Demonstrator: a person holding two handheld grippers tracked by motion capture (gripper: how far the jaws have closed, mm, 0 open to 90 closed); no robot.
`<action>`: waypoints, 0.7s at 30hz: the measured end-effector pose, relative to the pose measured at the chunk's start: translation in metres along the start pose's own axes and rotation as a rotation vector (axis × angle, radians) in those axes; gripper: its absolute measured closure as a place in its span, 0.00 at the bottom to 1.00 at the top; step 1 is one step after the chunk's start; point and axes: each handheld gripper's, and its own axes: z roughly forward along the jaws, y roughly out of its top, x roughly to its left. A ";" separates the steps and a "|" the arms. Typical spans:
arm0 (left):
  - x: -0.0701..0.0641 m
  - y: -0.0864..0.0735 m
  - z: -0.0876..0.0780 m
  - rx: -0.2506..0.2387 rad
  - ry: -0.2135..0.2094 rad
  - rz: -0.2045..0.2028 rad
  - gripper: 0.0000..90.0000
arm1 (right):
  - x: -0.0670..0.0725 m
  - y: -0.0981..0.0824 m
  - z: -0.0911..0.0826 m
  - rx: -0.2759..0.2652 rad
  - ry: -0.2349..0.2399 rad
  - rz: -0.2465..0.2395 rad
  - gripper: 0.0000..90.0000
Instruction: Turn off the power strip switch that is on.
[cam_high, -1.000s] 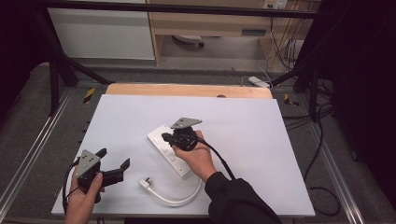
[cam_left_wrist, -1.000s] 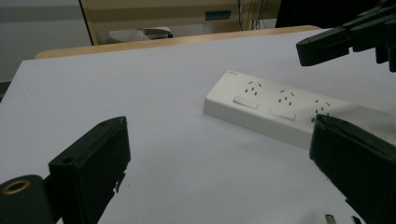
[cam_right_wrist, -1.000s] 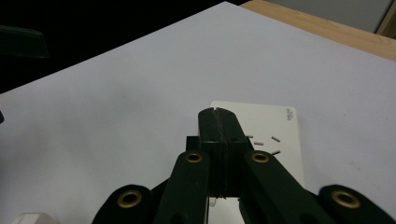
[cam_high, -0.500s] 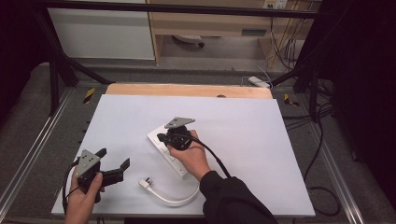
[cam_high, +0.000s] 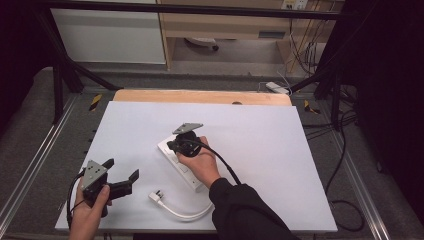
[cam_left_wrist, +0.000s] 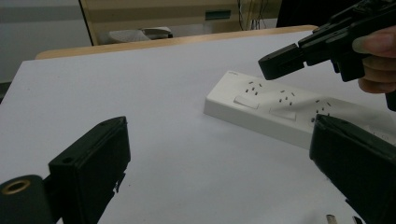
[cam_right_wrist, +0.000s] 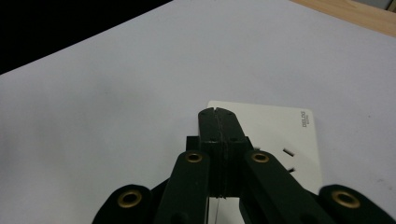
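A white power strip (cam_high: 172, 156) lies slantwise at the middle of the white table sheet (cam_high: 280, 150); its near part is hidden under the person's right hand. My right gripper (cam_high: 171, 146) hangs just over the strip's far end, jaws shut with nothing between them. In the right gripper view the shut tips (cam_right_wrist: 217, 112) sit above the strip's corner (cam_right_wrist: 285, 126). The strip's white cable (cam_high: 186, 215) curls back to a plug (cam_high: 156, 198) near the front edge. My left gripper (cam_high: 121, 169) is held open at the front left, aimed at the strip (cam_left_wrist: 280, 109), well apart from it.
A wooden table edge (cam_high: 200, 96) runs along the back of the sheet. Metal rails flank both sides. Black cables (cam_high: 345, 165) and another power strip (cam_high: 276, 87) lie on the floor at the right and back.
The right gripper has slid a little leftward along the strip toward its far end, still shut. The left gripper has stayed where it was.
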 end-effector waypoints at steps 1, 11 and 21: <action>0.000 0.000 0.000 0.000 -0.001 0.001 0.06 | -0.001 0.001 0.002 0.003 -0.001 0.007 1.00; 0.000 0.000 0.000 0.001 -0.002 0.004 0.06 | -0.005 0.000 0.016 0.028 0.007 0.011 1.00; 0.000 0.000 0.000 0.002 -0.002 0.007 0.06 | -0.004 0.004 0.025 0.039 0.002 0.013 1.00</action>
